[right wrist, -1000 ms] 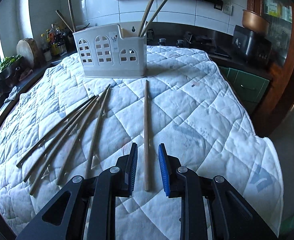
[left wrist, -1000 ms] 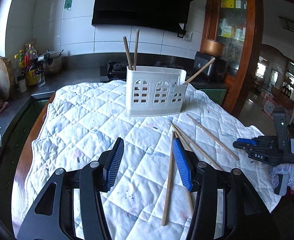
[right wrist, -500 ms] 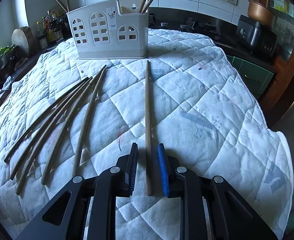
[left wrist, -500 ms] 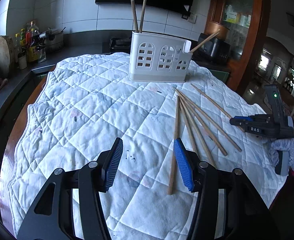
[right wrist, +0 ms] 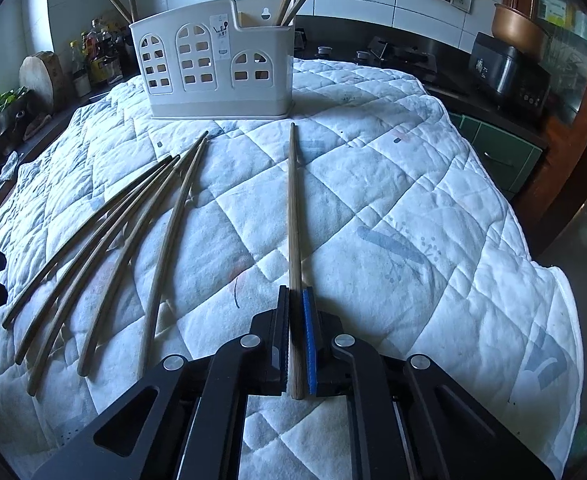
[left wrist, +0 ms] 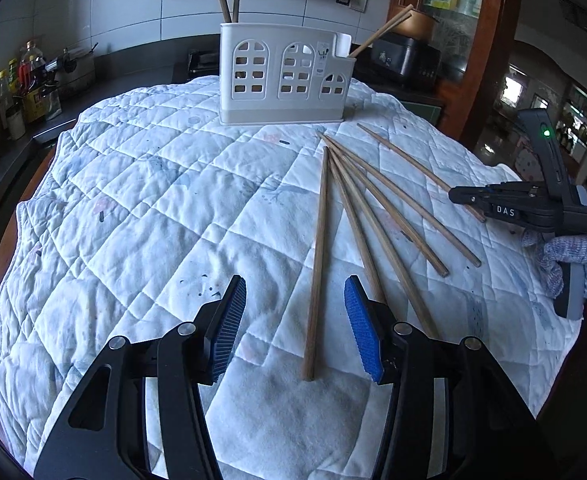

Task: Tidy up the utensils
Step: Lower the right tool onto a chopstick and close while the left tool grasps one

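A white plastic utensil holder [left wrist: 283, 80] with arched cut-outs stands at the far side of a quilted white cloth [left wrist: 153, 208]; it also shows in the right wrist view [right wrist: 213, 72], with chopsticks standing in it. Several wooden chopsticks [left wrist: 373, 208] lie fanned on the cloth. My left gripper [left wrist: 295, 328] is open, its jaws on either side of the near end of one chopstick [left wrist: 317, 264]. My right gripper [right wrist: 296, 312] is shut on the near end of a single chopstick [right wrist: 293, 200] that points toward the holder; it also shows in the left wrist view [left wrist: 459, 196].
A kitchen counter with bottles [left wrist: 25, 80] and a round wooden board [right wrist: 41, 76] lies left. A stove [right wrist: 393, 54] and a black appliance [right wrist: 505, 76] stand behind the table. A wooden cabinet [left wrist: 473, 20] is at the right. The cloth's edge drops off at right [right wrist: 565, 300].
My right gripper has closed on the single chopstick. My left gripper has moved forward and lower, so one chopstick's near end now lies between its open jaws.
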The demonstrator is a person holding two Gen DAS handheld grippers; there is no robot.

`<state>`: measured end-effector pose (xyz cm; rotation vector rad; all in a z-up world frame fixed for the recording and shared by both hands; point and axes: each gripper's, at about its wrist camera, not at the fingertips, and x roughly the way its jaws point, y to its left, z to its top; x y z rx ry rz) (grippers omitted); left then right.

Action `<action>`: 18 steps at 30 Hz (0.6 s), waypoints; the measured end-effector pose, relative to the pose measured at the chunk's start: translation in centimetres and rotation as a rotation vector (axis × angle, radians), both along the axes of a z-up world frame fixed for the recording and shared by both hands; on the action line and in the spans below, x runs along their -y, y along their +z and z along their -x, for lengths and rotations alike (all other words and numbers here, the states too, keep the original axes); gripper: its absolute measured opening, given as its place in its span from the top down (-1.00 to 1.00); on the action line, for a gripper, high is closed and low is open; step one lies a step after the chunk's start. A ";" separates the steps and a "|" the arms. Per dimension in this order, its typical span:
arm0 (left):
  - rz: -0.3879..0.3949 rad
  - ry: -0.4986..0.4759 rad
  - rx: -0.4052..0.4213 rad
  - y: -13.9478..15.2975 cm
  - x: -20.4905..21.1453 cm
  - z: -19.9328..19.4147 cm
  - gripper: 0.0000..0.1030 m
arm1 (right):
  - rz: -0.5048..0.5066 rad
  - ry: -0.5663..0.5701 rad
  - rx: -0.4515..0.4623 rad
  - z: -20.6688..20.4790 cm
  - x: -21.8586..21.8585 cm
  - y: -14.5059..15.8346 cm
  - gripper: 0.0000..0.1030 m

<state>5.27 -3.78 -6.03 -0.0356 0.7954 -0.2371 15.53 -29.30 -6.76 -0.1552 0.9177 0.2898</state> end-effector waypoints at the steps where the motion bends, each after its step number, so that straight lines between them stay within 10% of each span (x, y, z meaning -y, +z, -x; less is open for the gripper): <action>1: -0.001 0.000 -0.009 -0.2 0.1 -0.2 0.03 | -0.003 0.001 0.001 0.1 0.0 0.1 0.87; 8: 0.029 -0.012 -0.087 -1.4 0.3 -2.0 0.53 | -0.029 -0.003 0.005 0.6 0.3 0.4 0.87; 18: -0.023 -0.039 -0.094 -1.5 1.3 -3.1 0.64 | -0.044 -0.004 0.013 1.0 0.4 0.7 0.87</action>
